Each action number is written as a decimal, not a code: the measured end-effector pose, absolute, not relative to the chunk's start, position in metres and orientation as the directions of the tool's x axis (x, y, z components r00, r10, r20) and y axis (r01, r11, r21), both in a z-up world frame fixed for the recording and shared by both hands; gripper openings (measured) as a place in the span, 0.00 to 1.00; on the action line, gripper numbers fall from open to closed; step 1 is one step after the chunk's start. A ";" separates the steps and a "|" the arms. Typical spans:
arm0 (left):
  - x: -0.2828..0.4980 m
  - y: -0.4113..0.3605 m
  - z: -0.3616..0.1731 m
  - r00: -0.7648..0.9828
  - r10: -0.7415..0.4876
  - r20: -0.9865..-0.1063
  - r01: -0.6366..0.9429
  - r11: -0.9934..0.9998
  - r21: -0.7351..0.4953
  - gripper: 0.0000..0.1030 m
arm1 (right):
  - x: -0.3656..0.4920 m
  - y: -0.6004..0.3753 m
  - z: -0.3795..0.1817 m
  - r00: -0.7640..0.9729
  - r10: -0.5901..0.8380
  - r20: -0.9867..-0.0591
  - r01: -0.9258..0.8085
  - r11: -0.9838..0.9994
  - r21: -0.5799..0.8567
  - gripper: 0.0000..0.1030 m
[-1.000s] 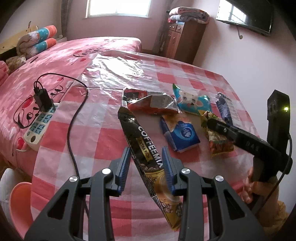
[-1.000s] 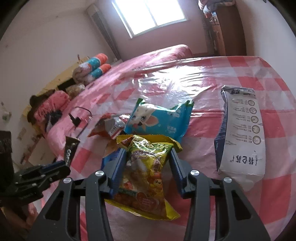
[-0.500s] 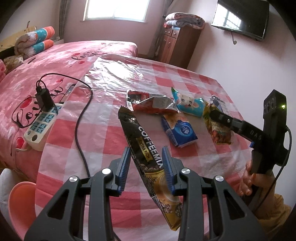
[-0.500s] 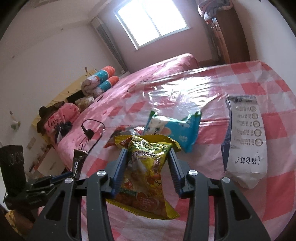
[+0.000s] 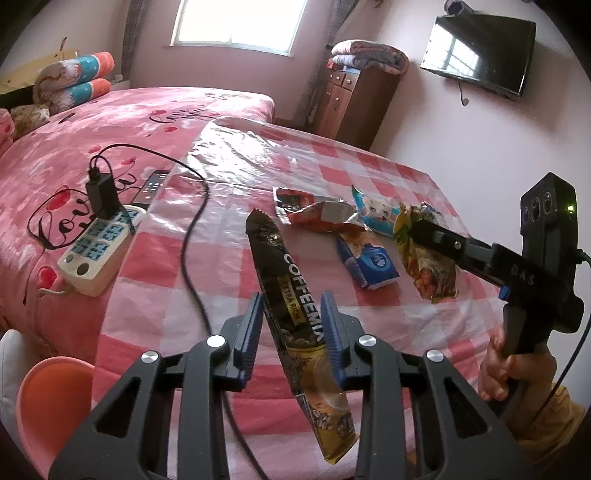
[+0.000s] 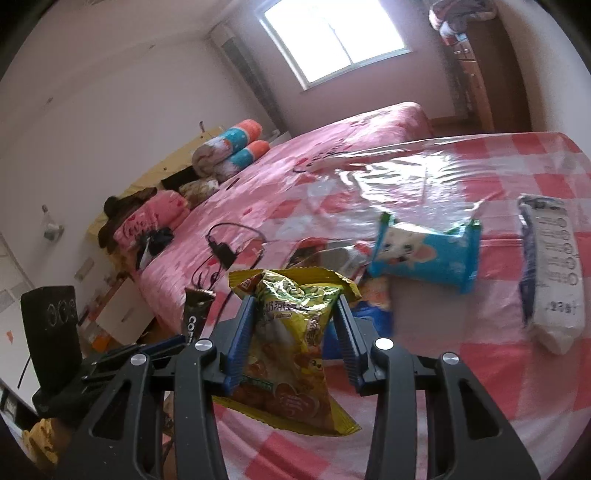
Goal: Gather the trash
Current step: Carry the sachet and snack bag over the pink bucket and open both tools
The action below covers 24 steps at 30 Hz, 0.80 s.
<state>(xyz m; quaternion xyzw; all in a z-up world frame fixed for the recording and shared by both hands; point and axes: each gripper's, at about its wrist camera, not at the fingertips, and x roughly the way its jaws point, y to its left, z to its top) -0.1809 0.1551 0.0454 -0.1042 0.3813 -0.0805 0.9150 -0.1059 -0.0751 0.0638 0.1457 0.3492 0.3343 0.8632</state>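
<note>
Surface: table with pink-check cloth (image 5: pixel 155 258) under clear plastic, pushed against pink bed (image 5: pixel 110 122). Power strip (image 5: pixel 99 243) at cloth's left edge. Window (image 5: pixel 236 22), wooden cabinet (image 5: pixel 354 103), wall TV (image 5: pixel 480 55) beyond.

My left gripper (image 5: pixel 291 314): clenched on coffee mix sachet (image 5: pixel 295 306); jaws just closed further, sachet between pads.

My right gripper (image 6: pixel 295 317): grasping yellow snack bag (image 6: pixel 291 332).

Vs earlier: both wrappers lifted off cloth; blue wrapper (image 5: pixel 367 260), red bag (image 5: pixel 317 210) unmoved at centre.
</note>
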 end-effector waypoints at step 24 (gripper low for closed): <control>-0.231 0.241 0.043 0.736 -0.168 -0.655 -0.066 0.946 -0.317 0.31 | -0.135 0.033 0.067 0.283 0.791 -0.542 -0.591 0.589 0.550 0.41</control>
